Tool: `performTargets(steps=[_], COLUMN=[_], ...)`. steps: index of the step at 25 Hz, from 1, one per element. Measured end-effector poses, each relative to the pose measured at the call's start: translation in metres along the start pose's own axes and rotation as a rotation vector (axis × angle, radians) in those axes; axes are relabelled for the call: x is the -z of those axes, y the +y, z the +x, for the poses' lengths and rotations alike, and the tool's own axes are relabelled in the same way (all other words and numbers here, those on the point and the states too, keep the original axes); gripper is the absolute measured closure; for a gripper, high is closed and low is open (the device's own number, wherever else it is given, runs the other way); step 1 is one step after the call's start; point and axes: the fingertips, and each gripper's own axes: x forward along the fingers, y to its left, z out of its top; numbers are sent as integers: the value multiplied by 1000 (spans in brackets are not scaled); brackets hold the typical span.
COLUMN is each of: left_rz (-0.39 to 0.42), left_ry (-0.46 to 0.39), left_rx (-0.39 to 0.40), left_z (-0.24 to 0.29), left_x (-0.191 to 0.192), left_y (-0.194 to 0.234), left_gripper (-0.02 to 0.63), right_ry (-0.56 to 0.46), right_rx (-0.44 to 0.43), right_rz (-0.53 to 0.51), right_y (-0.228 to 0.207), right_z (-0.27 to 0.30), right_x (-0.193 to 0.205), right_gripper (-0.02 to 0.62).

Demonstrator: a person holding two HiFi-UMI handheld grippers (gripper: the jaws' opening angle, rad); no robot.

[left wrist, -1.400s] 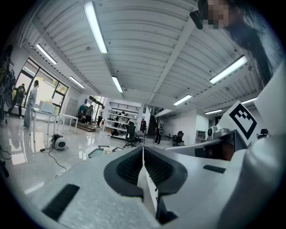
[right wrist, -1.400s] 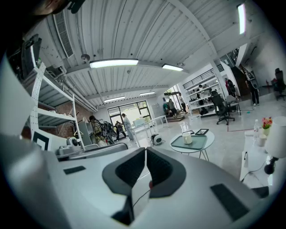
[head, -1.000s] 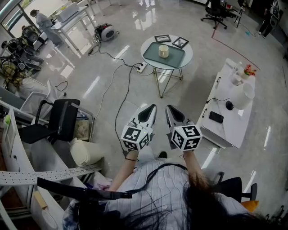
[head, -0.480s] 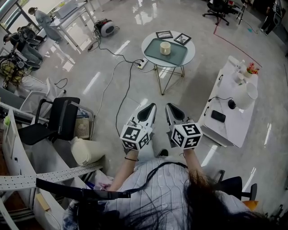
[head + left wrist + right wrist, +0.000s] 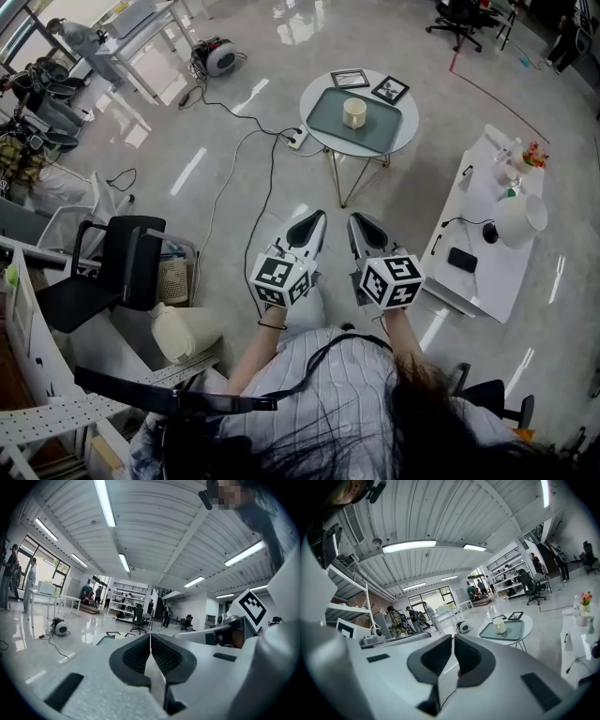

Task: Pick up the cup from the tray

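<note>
A cream cup (image 5: pixel 353 112) stands upright on a green tray (image 5: pixel 328 113) on a small round white table (image 5: pixel 405 120), far ahead across the floor. The right gripper view shows the same cup (image 5: pixel 499 626) and tray (image 5: pixel 514 631) in the distance. In the left gripper view, the tray (image 5: pixel 104 640) is only just visible past the jaws. My left gripper (image 5: pixel 312 221) and right gripper (image 5: pixel 361 222) are held side by side at waist height, pointing toward the table. Both are shut and empty, their jaws meeting in a thin seam.
Two picture frames (image 5: pixel 349 78) (image 5: pixel 390 90) lie behind the tray. A low white table (image 5: pixel 487 267) with a lamp, a phone and flowers stands to the right. A black chair (image 5: pixel 127 267) is at the left. Cables (image 5: pixel 246 159) run across the floor to a power strip.
The round table has shifted slightly right and lower in the head view as the person moves. Both grippers keep the same shut pose side by side.
</note>
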Motion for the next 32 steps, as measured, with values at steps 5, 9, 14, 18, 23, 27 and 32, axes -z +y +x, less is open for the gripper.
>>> performTargets(steps=[5, 9, 14, 18, 23, 27, 32], left_rz=[8, 6, 3, -11, -39, -65, -88], left_ry=[27, 34, 44, 54, 70, 77, 91], left_rx=[33, 81, 134, 173, 204, 223, 234], left_z=[29, 52, 75, 85, 95, 105, 114], left_x=[-12, -20, -27, -27, -21, -19, -14], left_y=[46, 76, 113, 135, 154, 160, 167], left_gripper=[592, 592, 592, 592, 592, 592, 592], right_ry=[0, -2, -4, -10, -1, 22, 43], right_rx=[30, 68, 120, 162, 199, 221, 253], right_rz=[20, 29, 38, 55, 49, 44, 16], right_y=[-7, -14, -19, -24, -27, -33, -43], right_z=[51, 86, 123, 143, 158, 165, 176], right_x=[-17, -27, -34, -36, -33, -33, -34], right_gripper=[563, 563, 563, 563, 563, 563, 563])
